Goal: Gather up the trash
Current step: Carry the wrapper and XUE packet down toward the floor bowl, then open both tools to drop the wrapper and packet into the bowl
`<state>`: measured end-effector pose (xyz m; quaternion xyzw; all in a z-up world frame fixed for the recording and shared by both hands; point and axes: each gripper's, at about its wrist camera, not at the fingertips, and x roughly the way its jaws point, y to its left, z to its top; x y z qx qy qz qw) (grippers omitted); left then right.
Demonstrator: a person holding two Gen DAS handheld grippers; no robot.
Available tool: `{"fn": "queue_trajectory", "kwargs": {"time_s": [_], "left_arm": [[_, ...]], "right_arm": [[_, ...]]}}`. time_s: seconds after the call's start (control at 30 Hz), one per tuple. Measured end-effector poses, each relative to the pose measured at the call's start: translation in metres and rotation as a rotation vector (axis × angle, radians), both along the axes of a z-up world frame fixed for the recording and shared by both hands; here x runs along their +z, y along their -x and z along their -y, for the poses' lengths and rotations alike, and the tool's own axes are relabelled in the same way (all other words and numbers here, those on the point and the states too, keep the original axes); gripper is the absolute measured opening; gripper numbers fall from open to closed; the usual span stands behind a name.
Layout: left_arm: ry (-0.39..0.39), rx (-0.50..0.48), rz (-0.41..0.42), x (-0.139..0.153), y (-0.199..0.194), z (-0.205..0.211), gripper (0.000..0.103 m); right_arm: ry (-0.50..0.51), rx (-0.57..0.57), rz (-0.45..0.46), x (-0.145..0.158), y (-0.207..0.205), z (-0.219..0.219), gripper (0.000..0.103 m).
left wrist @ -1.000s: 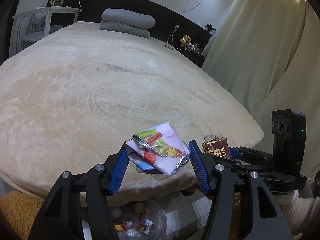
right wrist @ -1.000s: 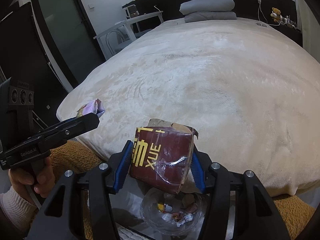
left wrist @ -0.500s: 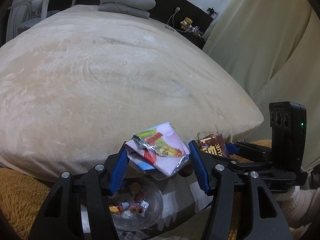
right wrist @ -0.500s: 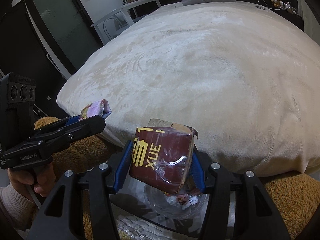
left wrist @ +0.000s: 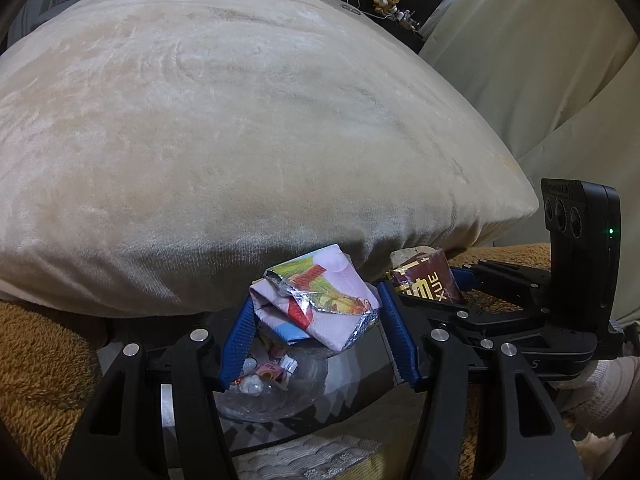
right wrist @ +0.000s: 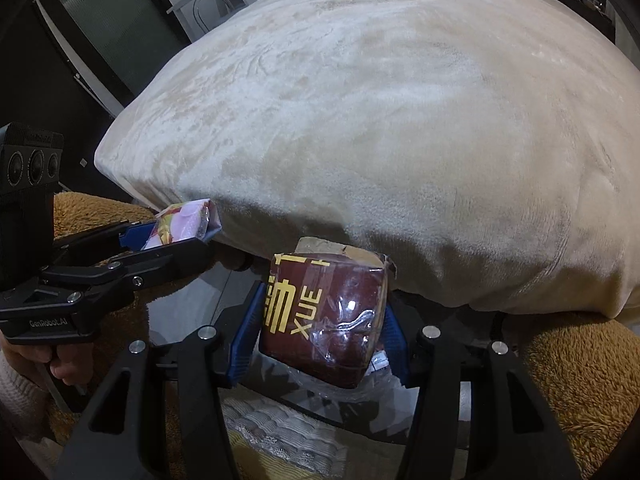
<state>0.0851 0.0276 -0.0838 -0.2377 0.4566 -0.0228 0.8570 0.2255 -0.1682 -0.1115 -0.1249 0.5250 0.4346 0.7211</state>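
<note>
Bed blanket (left wrist: 248, 128): pale beige plush, swirled nap marks. Rug (right wrist: 580, 380) at 4 o'clock: golden-brown, shaggy.

Folded wrapper (left wrist: 316, 300) at centre: pale pink-lilac, green, yellow and red print, silver foil edges, one blue patch.

Box (right wrist: 324, 316) at centre: dark maroon under glossy clear film, yellow lettering, tan flap on top.

Gripper pads (left wrist: 240, 336): ribbed blue; frames black.

Curtain (left wrist: 520, 40) at 2 o'clock: cream.

Bowl (left wrist: 272, 392) at 6 o'clock: clear glass, white, pink and yellow scraps inside.

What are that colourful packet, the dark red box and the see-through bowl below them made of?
Colourful packet: seemingly foil-lined plastic film; its torn edge is crinkled and silvery. Dark red box: likely cardboard under clear film, which wrinkles and glints. Bowl: transparent and shiny, glass or clear plastic; I cannot tell which.
</note>
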Motion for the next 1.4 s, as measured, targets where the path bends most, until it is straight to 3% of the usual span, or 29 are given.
{"fn": "queue_trajectory", "kwargs": {"time_s": [0.5,0.8,1.27,1.3,1.33,1.4], "left_arm": [[0.073,-0.045,-0.308,-0.071,-0.014,0.001,0.058],[0.089,-0.067,-0.428,-0.097,-0.017,0.007,0.058],[0.081,-0.115,-0.504,-0.111,-0.017,0.015,0.059],[0.081,-0.113,-0.507,-0.111,-0.017,0.015,0.062],[0.076,-0.109,-0.508,-0.111,-0.017,0.015,0.071],[0.074,-0.101,-0.503,-0.110,-0.017,0.013,0.076]], "right_arm": [[0.180,-0.009,-0.194,-0.056,-0.012,-0.006,0.054],[0.250,-0.027,-0.299,-0.080,-0.016,-0.008,0.054],[0.256,-0.068,-0.346,-0.089,-0.020,-0.009,0.055],[0.250,-0.076,-0.350,-0.089,-0.022,-0.008,0.055],[0.247,-0.084,-0.356,-0.089,-0.023,-0.007,0.057],[0.239,-0.109,-0.365,-0.090,-0.026,-0.005,0.065]]}}
